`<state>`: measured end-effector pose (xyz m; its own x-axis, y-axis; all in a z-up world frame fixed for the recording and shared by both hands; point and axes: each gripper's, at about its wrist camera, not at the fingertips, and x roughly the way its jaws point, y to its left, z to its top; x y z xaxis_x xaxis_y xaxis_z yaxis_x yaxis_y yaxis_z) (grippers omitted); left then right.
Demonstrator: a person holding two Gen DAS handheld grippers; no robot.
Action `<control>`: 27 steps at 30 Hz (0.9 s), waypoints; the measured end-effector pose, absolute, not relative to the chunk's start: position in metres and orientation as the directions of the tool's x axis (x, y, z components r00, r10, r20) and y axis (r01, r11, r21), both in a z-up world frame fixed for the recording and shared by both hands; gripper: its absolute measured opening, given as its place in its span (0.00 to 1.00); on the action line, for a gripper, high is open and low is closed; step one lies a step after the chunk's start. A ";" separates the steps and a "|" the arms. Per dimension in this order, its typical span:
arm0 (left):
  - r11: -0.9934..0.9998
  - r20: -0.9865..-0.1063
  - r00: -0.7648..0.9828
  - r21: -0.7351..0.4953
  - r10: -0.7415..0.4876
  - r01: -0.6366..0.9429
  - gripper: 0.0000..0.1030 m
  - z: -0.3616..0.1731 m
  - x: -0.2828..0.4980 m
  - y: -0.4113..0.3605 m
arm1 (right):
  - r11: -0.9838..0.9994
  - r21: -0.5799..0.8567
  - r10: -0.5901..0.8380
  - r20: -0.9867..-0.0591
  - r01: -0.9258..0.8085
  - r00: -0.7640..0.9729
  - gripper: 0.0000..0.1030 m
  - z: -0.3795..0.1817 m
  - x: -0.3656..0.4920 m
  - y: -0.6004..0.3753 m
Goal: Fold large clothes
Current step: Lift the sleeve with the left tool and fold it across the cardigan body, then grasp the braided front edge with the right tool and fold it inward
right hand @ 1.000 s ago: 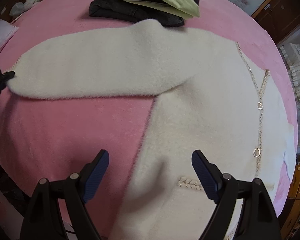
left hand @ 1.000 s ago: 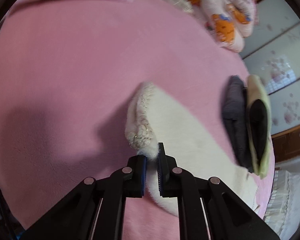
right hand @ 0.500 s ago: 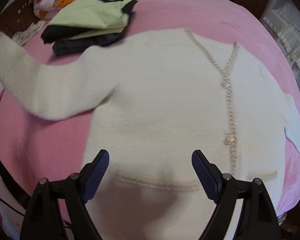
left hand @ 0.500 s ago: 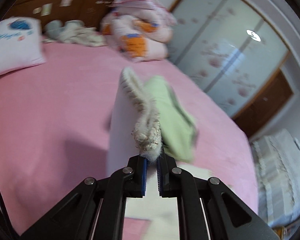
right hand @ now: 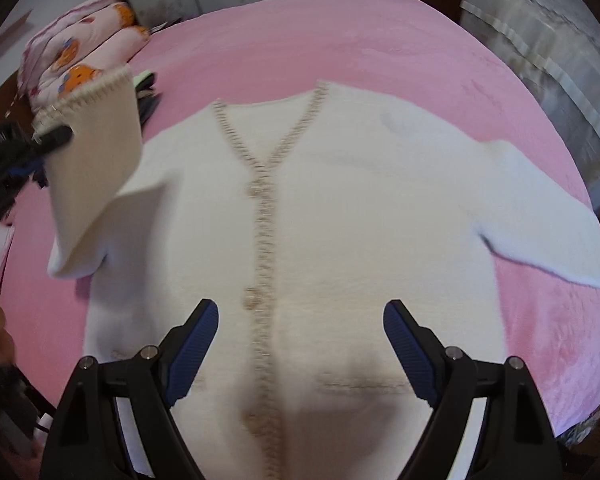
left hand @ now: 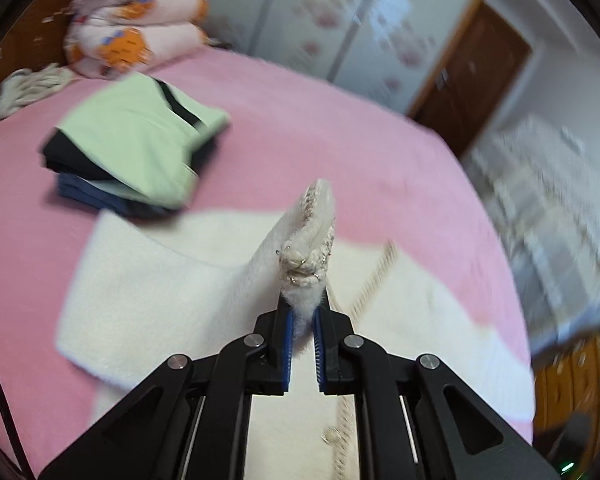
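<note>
A fluffy white cardigan [right hand: 340, 208] with beige braided trim and buttons lies front-up on the pink bed [right hand: 340, 40]. My left gripper [left hand: 303, 312] is shut on the cardigan's sleeve cuff [left hand: 308, 256] and holds it lifted above the cardigan body [left hand: 160, 280]. In the right wrist view the lifted sleeve [right hand: 96, 152] hangs at the left, pinched by the left gripper [right hand: 48, 138]. My right gripper [right hand: 300, 344] is open and empty, hovering over the cardigan's lower front. The other sleeve [right hand: 540, 224] lies flat at the right.
A stack of folded clothes, light green on dark ones [left hand: 136, 152], sits on the bed beyond the cardigan. A rolled pink quilt [left hand: 136, 32] lies at the head of the bed. Wardrobe doors [left hand: 332, 20] and a wooden door [left hand: 476, 76] stand behind.
My left gripper has lifted the sleeve cuff off the bed and carried it over toward the cardigan body. My right gripper stayed open and moved over the cardigan's lower middle.
</note>
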<state>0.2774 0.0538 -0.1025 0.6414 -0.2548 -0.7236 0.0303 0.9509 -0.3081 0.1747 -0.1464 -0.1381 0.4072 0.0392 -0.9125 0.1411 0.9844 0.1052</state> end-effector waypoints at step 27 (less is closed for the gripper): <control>0.994 -0.946 0.323 -0.066 -0.035 -0.084 0.80 -0.188 0.264 0.076 | 0.776 0.458 0.390 -0.889 0.433 0.241 0.67 -0.240 0.205 -0.213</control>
<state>0.2643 0.0759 -0.1876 0.3235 -0.0352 -0.9456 -0.0838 0.9943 -0.0657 0.2051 -0.2134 -0.2396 0.2406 0.3899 -0.8888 0.4331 0.7764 0.4578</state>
